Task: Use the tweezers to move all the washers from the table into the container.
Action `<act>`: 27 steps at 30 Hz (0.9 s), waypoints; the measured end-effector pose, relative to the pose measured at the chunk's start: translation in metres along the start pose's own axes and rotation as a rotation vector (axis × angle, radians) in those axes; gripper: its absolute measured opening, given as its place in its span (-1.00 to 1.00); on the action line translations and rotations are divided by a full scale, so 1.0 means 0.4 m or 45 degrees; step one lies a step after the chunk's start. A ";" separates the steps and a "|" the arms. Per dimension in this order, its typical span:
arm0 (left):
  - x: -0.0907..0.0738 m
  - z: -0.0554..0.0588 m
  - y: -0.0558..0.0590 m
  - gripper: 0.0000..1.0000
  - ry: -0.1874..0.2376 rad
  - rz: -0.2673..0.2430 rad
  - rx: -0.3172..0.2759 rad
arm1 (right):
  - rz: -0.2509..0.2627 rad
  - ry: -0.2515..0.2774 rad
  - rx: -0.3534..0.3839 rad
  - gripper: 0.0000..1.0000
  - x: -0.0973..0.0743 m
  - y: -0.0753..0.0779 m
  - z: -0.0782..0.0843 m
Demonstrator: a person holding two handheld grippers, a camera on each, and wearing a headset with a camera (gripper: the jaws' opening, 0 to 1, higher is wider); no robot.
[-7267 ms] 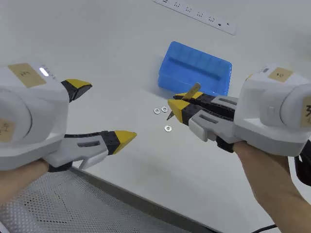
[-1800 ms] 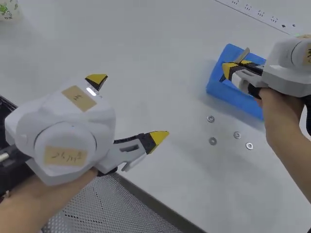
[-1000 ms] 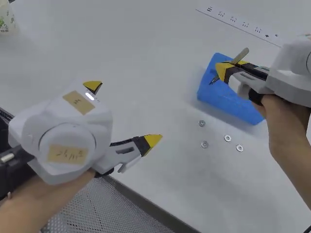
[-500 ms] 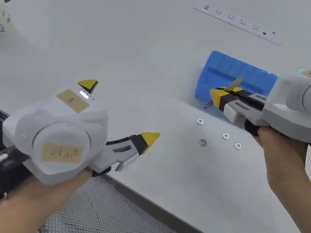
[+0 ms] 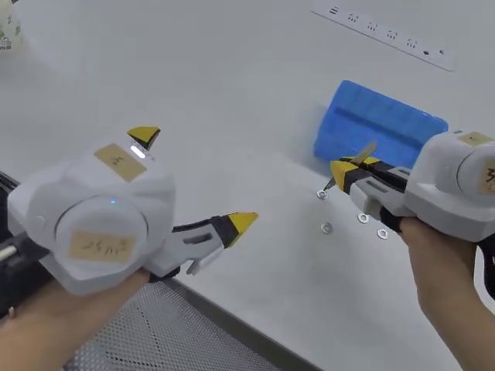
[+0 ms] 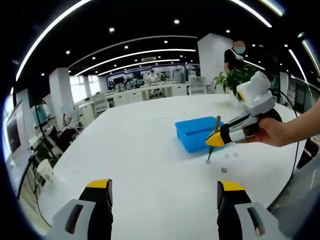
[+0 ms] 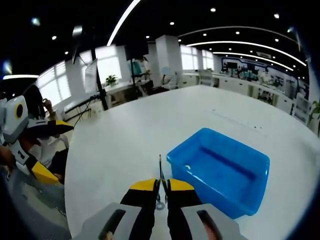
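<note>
The white tabletop carries the blue container on the side away from the person, open side up. Whether anything lies in it, I cannot tell.

The left hand-held gripper hangs near the person's edge. Its jaws are spread wide with nothing between them, and it is well apart from the work. The right hand-held gripper sits just on the near side of the container, jaws pressed together on the tweezers.

The tweezers' long axis slants from those jaws down and leftward to the tabletop, with the butt end rising back toward the container.

Four washers lie flat on the tabletop in a loose group just in front of the container. The leftmost washer lies right at the tweezers' tip, a little below and ahead of the right jaws. Whether the tip touches it or hovers just above is too fine to tell. The other three lie near it, toward the person and to the right.

The coming pick looks like the right side's job. It is the nearer by far, and the tweezers' line already points at that washer. The container lies just beyond the washer, so the carry would be short and away from the person.
</note>
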State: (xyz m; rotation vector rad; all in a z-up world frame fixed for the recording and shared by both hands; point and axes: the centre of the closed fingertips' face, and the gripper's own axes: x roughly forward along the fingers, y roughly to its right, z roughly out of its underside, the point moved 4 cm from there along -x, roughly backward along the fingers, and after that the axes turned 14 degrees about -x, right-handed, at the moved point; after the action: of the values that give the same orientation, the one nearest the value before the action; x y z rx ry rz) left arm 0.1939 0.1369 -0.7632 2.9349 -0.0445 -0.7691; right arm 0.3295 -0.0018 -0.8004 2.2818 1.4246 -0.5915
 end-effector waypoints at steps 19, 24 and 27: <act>0.002 0.003 -0.003 0.74 -0.011 -0.007 0.007 | 0.002 -0.008 -0.012 -0.92 0.000 -0.001 0.006; 0.001 0.003 -0.002 0.75 -0.010 -0.007 0.006 | -0.003 -0.015 -0.017 -0.92 -0.001 -0.007 0.004; 0.001 0.004 -0.004 0.74 -0.014 -0.012 0.008 | -0.003 -0.016 -0.031 -0.92 -0.001 -0.011 0.005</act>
State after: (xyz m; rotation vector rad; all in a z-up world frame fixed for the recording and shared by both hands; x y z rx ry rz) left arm 0.1935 0.1385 -0.7648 2.9391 -0.0337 -0.7878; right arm 0.3252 -0.0013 -0.8022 2.2540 1.4216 -0.5852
